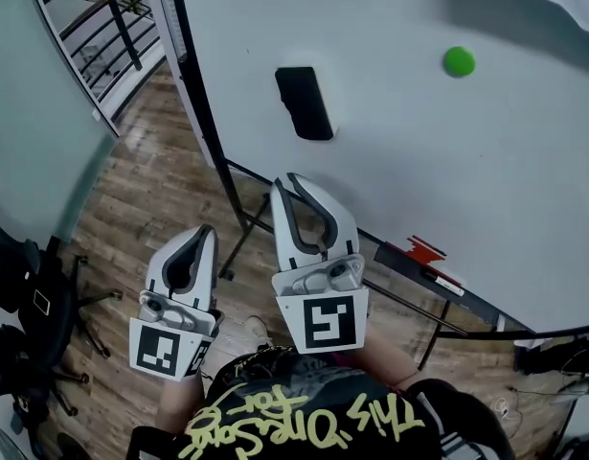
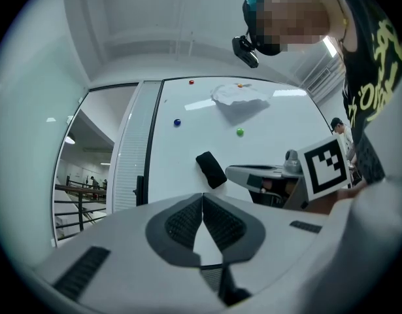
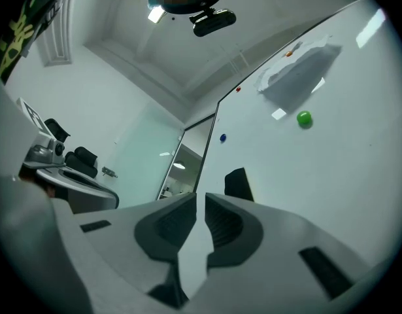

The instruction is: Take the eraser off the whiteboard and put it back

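The black eraser (image 1: 305,102) is seen stuck on the whiteboard (image 1: 447,180), untouched. Below it, the right gripper (image 1: 292,182) is held empty, jaws narrowed to a slit; the left gripper (image 1: 208,231) is closed on nothing.

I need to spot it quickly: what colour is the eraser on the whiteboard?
Black. The eraser shows best in the head view, dark against the white whiteboard.

Left gripper (image 1: 207,230), right gripper (image 1: 293,180): white moulded plastic shells, dark grey ribbed pads (image 2: 182,224) inside jaws. Black-and-white square-marker cube (image 1: 329,321) on each rear. Person's black top (image 1: 275,372), yellow-green scrawled lettering (image 1: 308,424).
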Motion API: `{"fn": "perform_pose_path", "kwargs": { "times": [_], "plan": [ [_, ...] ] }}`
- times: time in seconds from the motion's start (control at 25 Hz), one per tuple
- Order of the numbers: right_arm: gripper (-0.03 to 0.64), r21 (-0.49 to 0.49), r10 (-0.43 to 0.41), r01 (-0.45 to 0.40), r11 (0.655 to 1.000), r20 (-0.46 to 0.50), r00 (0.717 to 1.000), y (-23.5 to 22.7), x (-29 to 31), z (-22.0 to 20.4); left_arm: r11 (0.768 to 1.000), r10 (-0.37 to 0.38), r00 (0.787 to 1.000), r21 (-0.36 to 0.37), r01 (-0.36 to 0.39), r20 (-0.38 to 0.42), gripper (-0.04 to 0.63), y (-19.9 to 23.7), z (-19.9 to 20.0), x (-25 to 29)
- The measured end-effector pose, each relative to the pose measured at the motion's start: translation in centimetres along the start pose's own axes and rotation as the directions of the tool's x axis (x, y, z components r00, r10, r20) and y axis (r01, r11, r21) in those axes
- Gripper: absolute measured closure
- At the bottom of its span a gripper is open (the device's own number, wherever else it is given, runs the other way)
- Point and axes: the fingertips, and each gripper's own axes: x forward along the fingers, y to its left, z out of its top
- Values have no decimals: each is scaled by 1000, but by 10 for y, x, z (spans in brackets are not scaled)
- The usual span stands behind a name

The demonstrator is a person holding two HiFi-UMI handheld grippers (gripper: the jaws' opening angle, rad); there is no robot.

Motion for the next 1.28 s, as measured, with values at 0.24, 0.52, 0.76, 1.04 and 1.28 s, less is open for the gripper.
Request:
{"fn": "perform_pose_path", "kwargs": {
  "times": [0.24,0.52,0.76,1.04,1.28],
  "plan": [
    [586,24,46,-46,999,-4,999,-6,-12,0,999,47,999,-3,-47,1,588,-11,3,-2],
    [595,72,123,-124,990,21,992,-11,-30,10,994,106,994,-7,-106,2,588,-28,5,-9],
    [603,114,229,-233,966,44,972,-5,-55,15,988,152,988,-5,-152,7,588,-46,8,-15],
    [606,144,289,-294,945,53,956,-8,-75,15,982,186,982,5,-186,7,588,-66,10,-23],
    [607,160,341,-344,925,46,939,-10,-98,12,977,211,977,16,-211,17,588,-82,13,-31]
  ]
}}
